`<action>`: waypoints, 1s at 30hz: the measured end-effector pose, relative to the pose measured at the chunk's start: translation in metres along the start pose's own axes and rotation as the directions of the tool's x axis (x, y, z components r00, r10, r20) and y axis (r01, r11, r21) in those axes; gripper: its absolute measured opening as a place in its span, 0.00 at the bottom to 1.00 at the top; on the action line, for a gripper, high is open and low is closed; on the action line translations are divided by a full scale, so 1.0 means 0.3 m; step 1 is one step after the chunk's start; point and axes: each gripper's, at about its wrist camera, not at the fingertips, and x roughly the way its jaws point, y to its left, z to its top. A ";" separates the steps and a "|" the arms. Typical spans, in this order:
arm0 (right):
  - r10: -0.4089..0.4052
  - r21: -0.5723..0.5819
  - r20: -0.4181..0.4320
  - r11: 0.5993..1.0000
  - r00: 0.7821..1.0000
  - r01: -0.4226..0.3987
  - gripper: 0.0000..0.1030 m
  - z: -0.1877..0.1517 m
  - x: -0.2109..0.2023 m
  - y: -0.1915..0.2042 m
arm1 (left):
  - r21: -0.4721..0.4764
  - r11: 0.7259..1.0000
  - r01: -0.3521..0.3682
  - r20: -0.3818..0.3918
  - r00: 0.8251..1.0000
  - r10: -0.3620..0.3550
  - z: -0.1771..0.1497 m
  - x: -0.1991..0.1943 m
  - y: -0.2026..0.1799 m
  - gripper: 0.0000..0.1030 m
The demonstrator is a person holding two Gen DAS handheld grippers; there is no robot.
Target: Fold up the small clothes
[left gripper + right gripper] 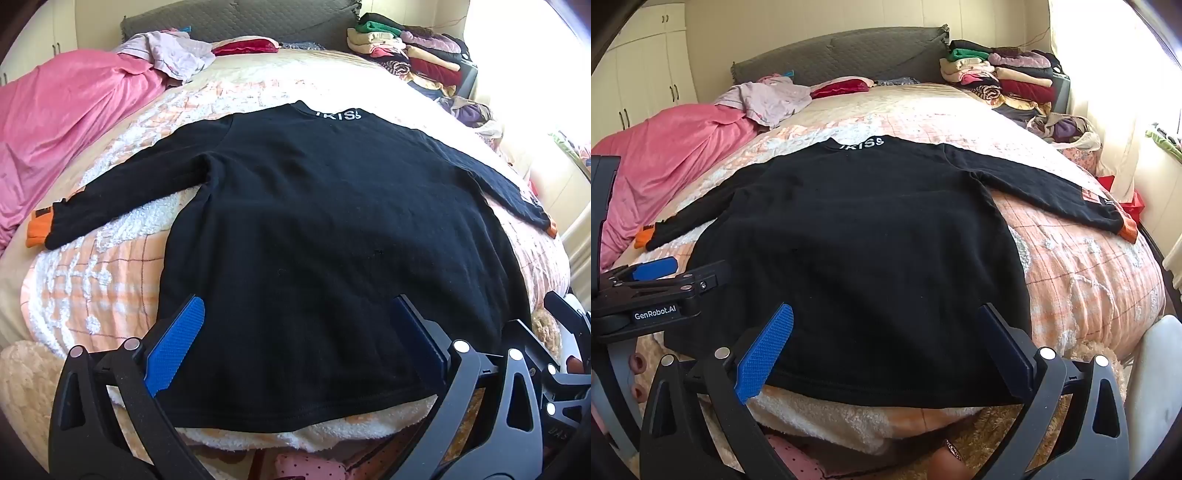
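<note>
A black long-sleeved top (pixel 314 206) (pixel 857 229) lies spread flat on the checked peach-and-white blanket (pixel 110 280) (pixel 1082 273). Its collar with white letters points away and both sleeves end in orange cuffs (pixel 38 230) (pixel 1128 229). My left gripper (pixel 298 301) stands open over the left part of the near hem, with nothing pinched between its blue pads (pixel 177 343). My right gripper (pixel 886 310) is open too, over the right part of the hem. The left gripper (pixel 653 269) also shows at the left edge of the right wrist view.
A pink sheet (pixel 62 122) (pixel 672 162) is bunched along the bed's left side. A lilac garment (pixel 768 99) and a red item (pixel 842 86) lie by the grey headboard (pixel 842 55). Stacks of folded clothes (pixel 413 51) (pixel 1008 74) fill the back right corner.
</note>
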 end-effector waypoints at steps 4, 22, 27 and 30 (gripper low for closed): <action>-0.002 0.003 -0.001 1.000 1.000 0.002 0.96 0.008 -0.002 0.008 | -0.003 1.000 0.003 0.001 1.000 -0.003 -0.001 0.000 0.001 0.92; 0.000 0.011 0.003 1.000 1.000 0.000 0.96 -0.006 -0.008 0.000 | -0.007 1.000 0.008 0.000 1.000 -0.008 -0.008 -0.007 -0.003 0.92; -0.002 0.010 0.003 1.000 1.000 0.002 0.96 -0.006 -0.009 0.001 | -0.008 1.000 0.007 0.000 1.000 -0.007 -0.006 -0.004 -0.004 0.92; -0.002 0.009 0.003 1.000 1.000 0.002 0.96 -0.006 -0.011 0.002 | -0.007 1.000 0.009 -0.001 1.000 -0.009 -0.006 -0.003 -0.003 0.92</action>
